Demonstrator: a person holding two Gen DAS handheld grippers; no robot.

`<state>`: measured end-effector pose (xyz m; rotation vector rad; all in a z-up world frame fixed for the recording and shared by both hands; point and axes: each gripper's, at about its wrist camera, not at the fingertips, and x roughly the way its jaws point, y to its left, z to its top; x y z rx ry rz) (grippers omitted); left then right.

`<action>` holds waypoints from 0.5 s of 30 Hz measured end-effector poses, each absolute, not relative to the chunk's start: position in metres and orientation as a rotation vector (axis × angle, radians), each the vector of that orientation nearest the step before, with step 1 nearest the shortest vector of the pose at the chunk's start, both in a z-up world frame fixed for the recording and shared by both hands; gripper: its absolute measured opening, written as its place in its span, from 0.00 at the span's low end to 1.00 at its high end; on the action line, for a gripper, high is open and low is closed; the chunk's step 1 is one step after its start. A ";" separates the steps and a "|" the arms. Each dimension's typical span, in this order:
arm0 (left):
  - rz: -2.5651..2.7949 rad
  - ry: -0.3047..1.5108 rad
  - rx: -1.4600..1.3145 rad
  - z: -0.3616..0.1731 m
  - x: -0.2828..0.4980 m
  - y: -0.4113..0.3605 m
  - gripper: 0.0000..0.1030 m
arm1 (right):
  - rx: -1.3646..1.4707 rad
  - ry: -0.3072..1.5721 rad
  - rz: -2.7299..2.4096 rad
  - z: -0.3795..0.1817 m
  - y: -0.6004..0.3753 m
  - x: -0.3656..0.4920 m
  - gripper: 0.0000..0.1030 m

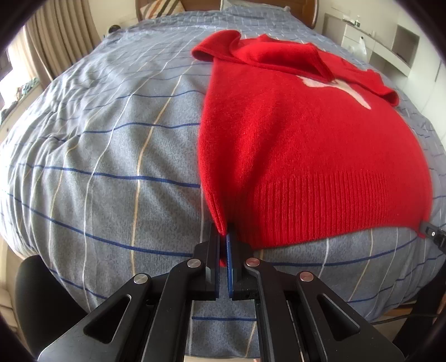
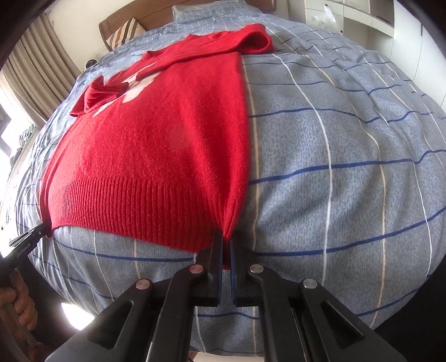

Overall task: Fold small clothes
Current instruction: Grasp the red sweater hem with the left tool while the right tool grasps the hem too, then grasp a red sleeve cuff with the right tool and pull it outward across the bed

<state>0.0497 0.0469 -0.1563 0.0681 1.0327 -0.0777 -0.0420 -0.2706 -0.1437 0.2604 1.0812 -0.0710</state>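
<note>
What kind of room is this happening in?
Most likely a bedroom: a red sweater lies on a bed with a blue checked duvet, a wooden headboard with striped pillow behind, curtains beside.

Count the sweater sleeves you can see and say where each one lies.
2. Both sleeves of the red sweater are folded inward over its chest: one sleeve from the left shoulder, the other sleeve ending bunched near the white motif. The grippers pinch the hem corners.

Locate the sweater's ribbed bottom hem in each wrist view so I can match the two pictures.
Left wrist: ribbed hem runs across lower centre-right; left gripper pinches its left corner.
Right wrist: hem runs across lower left; right gripper pinches its right corner.
Shared landmark: the striped pillow at the headboard.
</note>
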 end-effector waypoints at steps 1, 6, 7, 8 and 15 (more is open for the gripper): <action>-0.073 1.026 0.079 -0.156 0.048 0.045 0.02 | 0.255 1.077 -0.072 -0.144 -0.270 -0.042 0.04; -0.053 1.000 0.132 -0.153 0.041 0.038 0.05 | 0.233 1.055 -0.078 -0.142 -0.265 -0.044 0.04; -0.046 0.996 0.138 -0.151 0.039 0.037 0.09 | 0.236 1.049 -0.076 -0.141 -0.265 -0.046 0.07; -0.043 0.998 0.147 -0.150 0.038 0.037 0.16 | 0.244 1.047 -0.072 -0.140 -0.266 -0.048 0.11; -0.020 0.946 0.143 -0.119 0.016 0.056 0.64 | 0.221 1.100 -0.075 -0.116 -0.284 -0.067 0.45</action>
